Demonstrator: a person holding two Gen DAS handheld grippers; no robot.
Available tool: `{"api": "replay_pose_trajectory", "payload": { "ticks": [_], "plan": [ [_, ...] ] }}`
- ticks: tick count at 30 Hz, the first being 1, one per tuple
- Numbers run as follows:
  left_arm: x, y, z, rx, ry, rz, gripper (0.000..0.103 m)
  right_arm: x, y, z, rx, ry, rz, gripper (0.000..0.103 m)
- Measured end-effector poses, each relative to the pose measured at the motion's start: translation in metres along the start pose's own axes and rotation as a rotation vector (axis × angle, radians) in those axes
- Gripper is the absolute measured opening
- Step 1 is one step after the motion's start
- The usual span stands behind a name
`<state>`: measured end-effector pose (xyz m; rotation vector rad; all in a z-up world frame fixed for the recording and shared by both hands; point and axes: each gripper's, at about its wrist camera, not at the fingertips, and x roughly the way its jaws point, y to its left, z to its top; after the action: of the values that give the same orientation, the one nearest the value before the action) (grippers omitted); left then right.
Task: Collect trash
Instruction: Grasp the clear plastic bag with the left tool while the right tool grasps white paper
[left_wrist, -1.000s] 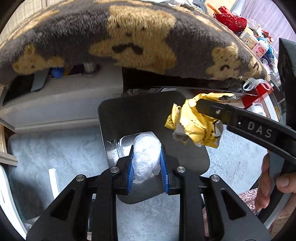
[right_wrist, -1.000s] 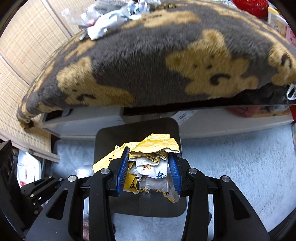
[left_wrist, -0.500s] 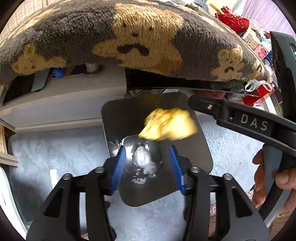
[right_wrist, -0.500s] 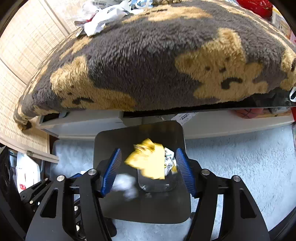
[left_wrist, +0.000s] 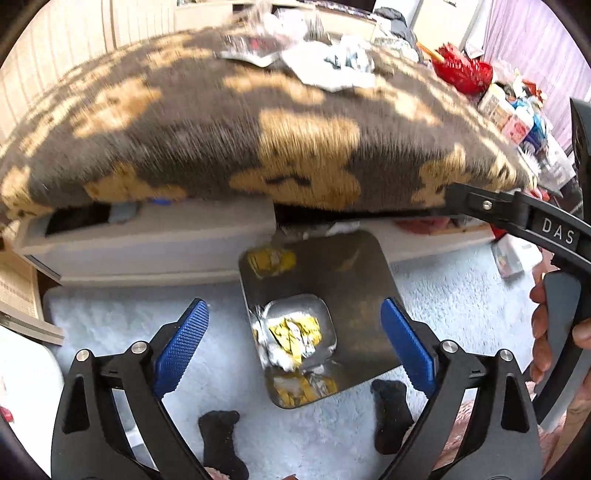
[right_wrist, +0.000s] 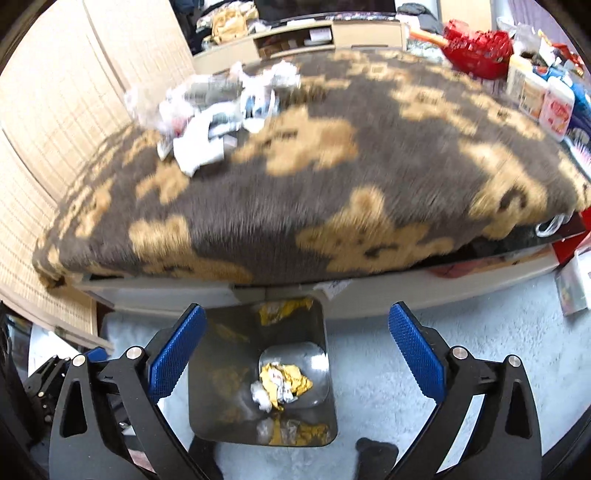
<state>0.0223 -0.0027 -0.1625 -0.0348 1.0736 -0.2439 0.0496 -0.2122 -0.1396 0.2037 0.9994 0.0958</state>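
A shiny metal trash bin (left_wrist: 365, 295) (right_wrist: 207, 398) stands on the pale rug below both grippers. At its bottom lie a crumpled yellow wrapper (left_wrist: 295, 338) (right_wrist: 284, 382) and a white plastic wad (right_wrist: 260, 395). My left gripper (left_wrist: 293, 345) hangs above the bin, jaws opening wide, nothing between them. My right gripper (right_wrist: 295, 349) is likewise above the bin, jaws opening, nothing held; its black arm (left_wrist: 517, 218) crosses the right of the left wrist view. More crumpled paper and wrappers (right_wrist: 218, 110) (left_wrist: 314, 61) lie on the far part of the bear-patterned blanket (right_wrist: 332, 177).
The blanket-covered table (left_wrist: 221, 147) overhangs a white base (left_wrist: 147, 236) just behind the bin. A red basket (right_wrist: 476, 48) and packets (right_wrist: 546, 99) crowd the far right. Bamboo screens (right_wrist: 55, 110) line the left. A person's hand (left_wrist: 546, 332) and socked feet (left_wrist: 221, 443) show.
Both grippers opened and let go: the white wad and the yellow wrapper dropped into the bin. Both grippers then rose, so more of the blanket's top shows.
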Motion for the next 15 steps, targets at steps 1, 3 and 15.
{"api": "replay_pose_trajectory", "payload": {
  "ticks": [1,3,15],
  "plan": [
    [-0.008,0.002,0.006,-0.001,-0.015,0.007,0.089,-0.003,0.000,0.004,-0.002,-0.010,-0.003,0.100],
    [-0.020,0.005,0.014,-0.001,-0.042,0.023,0.090,-0.012,0.002,0.014,-0.007,-0.034,-0.011,0.100],
    [-0.042,0.047,0.099,-0.034,-0.156,0.119,0.093,-0.024,0.024,0.081,-0.026,-0.133,0.045,0.100]
  ]
}}
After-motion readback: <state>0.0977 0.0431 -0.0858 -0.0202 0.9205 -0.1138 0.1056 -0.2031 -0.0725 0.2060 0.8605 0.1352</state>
